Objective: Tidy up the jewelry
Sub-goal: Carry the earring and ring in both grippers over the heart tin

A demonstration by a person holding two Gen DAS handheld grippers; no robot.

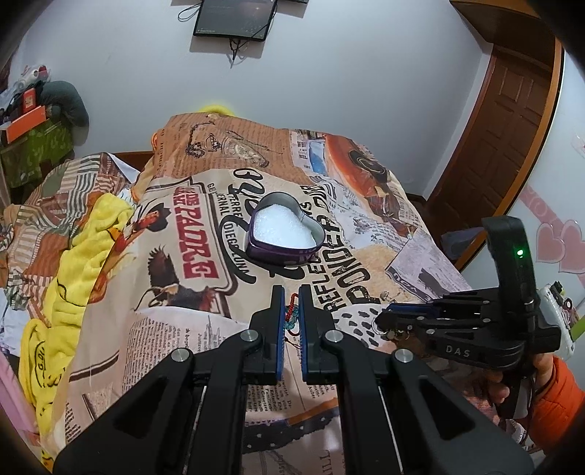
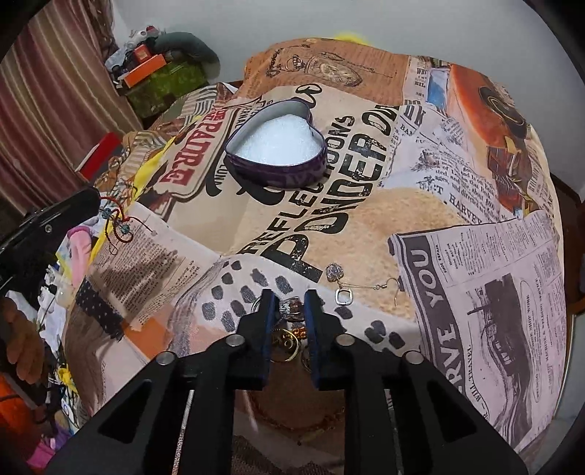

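Nearest, left gripper [image 1: 291, 292] narrowed to a slim gap around a red cord bracelet [image 1: 291, 313] with teal beads, strands dangling in the right wrist view. Right gripper [image 2: 289, 297] part open, straddling a cluster of rings [image 2: 290, 310] on the cloth; whether gripped cannot be told. "DAS" lettered on its body. Just beyond, a drop earring [image 2: 360, 287] lying loose. Farther on, a purple heart-shaped tin [image 1: 283, 234], lid off, white-lined, sitting on a printed cloth [image 1: 365, 263] reading "PONDER", "REFLECTIONS", "PADRE", "SERVE YOU". Behind, white wall, a dark screen [image 1: 234, 18], a brown wooden door [image 1: 512, 120].
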